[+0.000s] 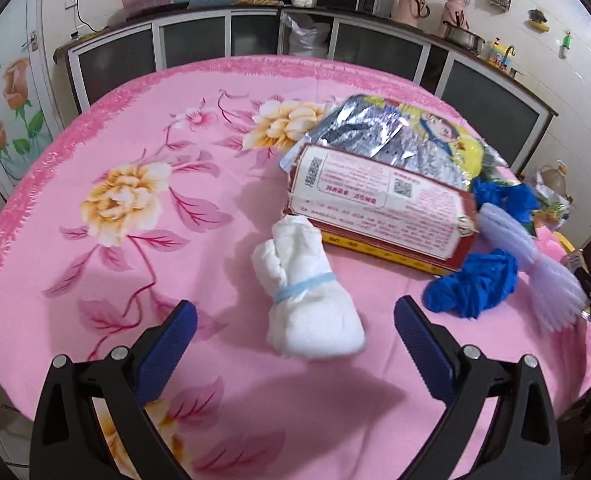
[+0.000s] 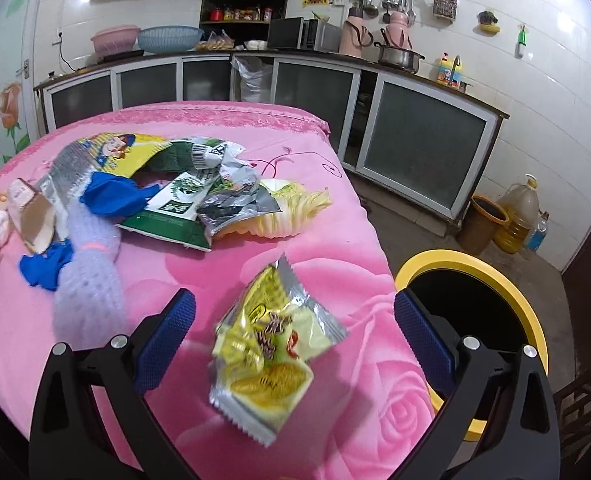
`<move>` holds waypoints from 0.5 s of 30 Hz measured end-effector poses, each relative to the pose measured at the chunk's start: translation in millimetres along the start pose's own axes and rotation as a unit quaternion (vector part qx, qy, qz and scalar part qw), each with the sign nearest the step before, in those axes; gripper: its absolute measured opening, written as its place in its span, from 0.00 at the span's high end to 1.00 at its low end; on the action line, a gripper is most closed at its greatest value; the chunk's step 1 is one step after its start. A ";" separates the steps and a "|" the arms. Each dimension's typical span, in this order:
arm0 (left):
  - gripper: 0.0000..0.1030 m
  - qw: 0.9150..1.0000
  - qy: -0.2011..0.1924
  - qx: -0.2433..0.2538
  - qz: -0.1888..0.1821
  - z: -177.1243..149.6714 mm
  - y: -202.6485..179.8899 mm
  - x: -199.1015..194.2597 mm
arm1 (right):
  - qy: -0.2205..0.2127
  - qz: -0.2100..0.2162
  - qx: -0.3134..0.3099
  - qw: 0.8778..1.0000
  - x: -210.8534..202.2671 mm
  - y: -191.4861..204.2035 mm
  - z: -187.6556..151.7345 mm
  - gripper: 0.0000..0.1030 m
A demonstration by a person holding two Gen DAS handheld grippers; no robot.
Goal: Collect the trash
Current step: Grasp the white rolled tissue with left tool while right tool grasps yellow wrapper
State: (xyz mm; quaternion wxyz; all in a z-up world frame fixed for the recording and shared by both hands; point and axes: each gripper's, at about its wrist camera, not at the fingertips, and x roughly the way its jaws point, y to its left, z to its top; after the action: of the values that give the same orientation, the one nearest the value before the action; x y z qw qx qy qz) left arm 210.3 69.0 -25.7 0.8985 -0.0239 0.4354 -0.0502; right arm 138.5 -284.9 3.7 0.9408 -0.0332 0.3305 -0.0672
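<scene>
A white tissue bundle [image 1: 309,288] tied with a blue band lies on the pink tablecloth [image 1: 143,248], just ahead of my open left gripper [image 1: 295,320]. Behind it sit a red carton [image 1: 379,208], a silver-and-yellow snack bag [image 1: 395,136], blue crumpled gloves [image 1: 471,284] and a white foam net [image 1: 535,268]. In the right wrist view a yellow noodle wrapper [image 2: 267,360] lies between the fingers of my open right gripper [image 2: 295,316], untouched. Beyond it are green seaweed packets [image 2: 187,200], a yellow foam net [image 2: 291,208] and a lilac foam net [image 2: 89,280].
A black bin with a yellow rim [image 2: 479,312] stands on the floor right of the table's edge. Kitchen cabinets [image 2: 419,144] line the far wall. A brown bucket [image 2: 481,224] and an oil jug [image 2: 519,216] stand on the floor near the corner.
</scene>
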 end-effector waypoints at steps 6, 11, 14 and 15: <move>0.08 1.000 0.012 -0.026 -0.002 1.3 4.7 22.7 | 0.022 0.010 0.018 1.000 18.0 -3.3 -1.0 0.08; 0.47 1.000 0.000 -0.022 0.021 5.3 2.7 22.1 | 0.048 0.003 0.013 0.999 29.2 -1.1 -5.3 0.39; 0.66 0.999 -0.003 -0.027 0.020 5.6 5.8 21.7 | 0.056 0.010 0.015 0.998 29.5 0.5 -8.4 0.59; 0.67 0.999 -0.004 -0.029 0.018 5.7 7.0 21.1 | 0.054 0.009 0.018 0.998 27.9 0.1 -9.1 0.64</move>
State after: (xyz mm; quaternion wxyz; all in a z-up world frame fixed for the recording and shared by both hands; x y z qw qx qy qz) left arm 228.3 73.6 -39.2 0.8998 -0.0423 0.4337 -0.0210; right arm 154.4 -289.1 -20.7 0.9225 -0.0097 0.3800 -0.0668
